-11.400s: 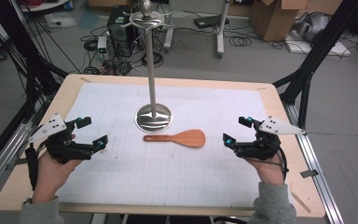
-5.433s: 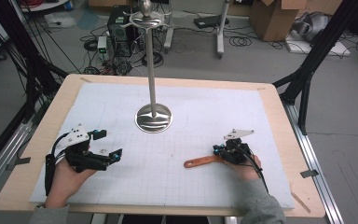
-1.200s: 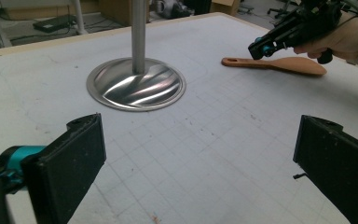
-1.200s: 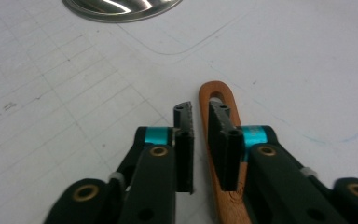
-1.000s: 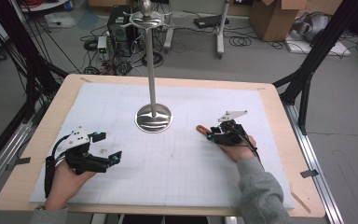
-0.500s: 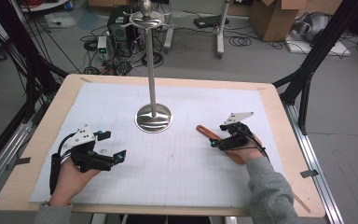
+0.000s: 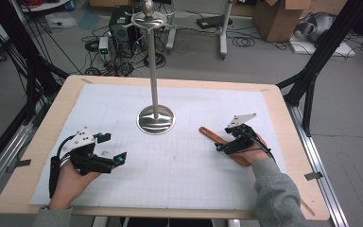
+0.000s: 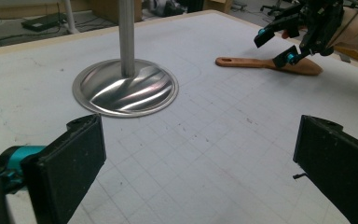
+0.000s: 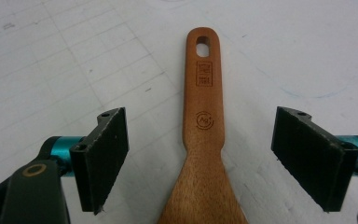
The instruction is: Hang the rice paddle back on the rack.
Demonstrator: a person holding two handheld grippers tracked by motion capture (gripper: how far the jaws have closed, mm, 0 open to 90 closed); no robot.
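A wooden spatula (image 7: 210, 134) lies flat on the white gridded mat, to the right of the metal stand (image 7: 156, 119), with its handle pointing at the stand's base. My right gripper (image 7: 222, 140) is open and straddles the spatula's neck (image 9: 203, 93). Its pads (image 9: 100, 158) stand well clear of the wood on both sides. My left gripper (image 7: 112, 148) is open and empty, low over the mat at the front left. In the left gripper view the stand's base (image 8: 126, 86) is ahead and the spatula (image 8: 242, 62) lies farther off under the right gripper (image 8: 279, 46).
The stand's tall pole (image 7: 152, 56) rises from the middle of the table and ends in hooks at the top. The mat (image 7: 179, 175) covers most of the wooden table (image 7: 293, 142). Black frame legs and cables stand beyond the table's edges.
The spatula lay in front of the stand; my right gripper carried it to the front right, then up to the right of the stand. My left hand has drifted slightly right.
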